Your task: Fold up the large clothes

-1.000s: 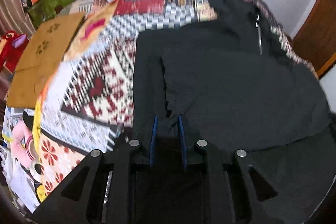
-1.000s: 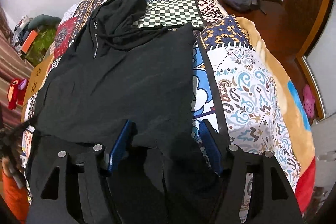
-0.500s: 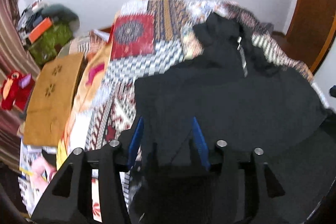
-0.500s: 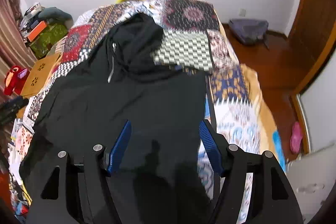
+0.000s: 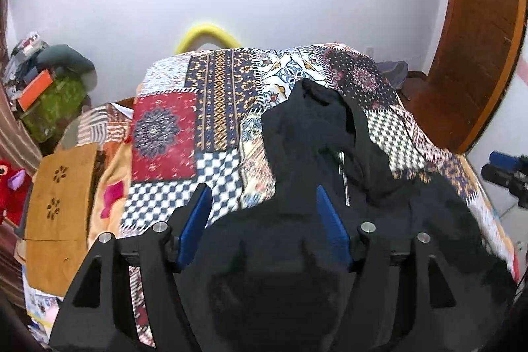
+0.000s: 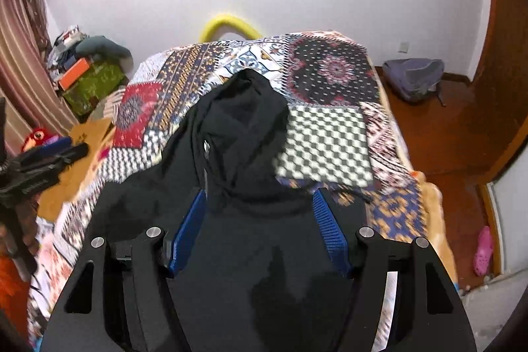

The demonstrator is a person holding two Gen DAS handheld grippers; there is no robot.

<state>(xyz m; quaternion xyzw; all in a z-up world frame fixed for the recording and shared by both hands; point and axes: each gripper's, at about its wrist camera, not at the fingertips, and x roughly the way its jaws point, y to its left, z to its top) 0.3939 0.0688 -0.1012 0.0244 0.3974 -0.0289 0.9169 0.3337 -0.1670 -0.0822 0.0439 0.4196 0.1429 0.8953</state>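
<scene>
The black zip hoodie [image 5: 330,236] lies spread on the patchwork bedspread [image 5: 211,108], with the hood [image 6: 244,108] toward the wall and the metal zipper pull [image 5: 341,164] near the collar. I judge it soft and limp, a little heavy for its size, so it will sag and drag if only one corner is lifted. It is not slippery and not fragile. Good places to take hold seem to be the thick hem corners or the shoulder seams, one for each hand.

The left gripper [image 5: 262,213] is opening its jaws. Nothing is pinched between the blue pads [image 5: 194,226]; the cloth is only seen below them. The right gripper [image 6: 259,226] stands with jaws apart and holds nothing, above the body of the hoodie
</scene>
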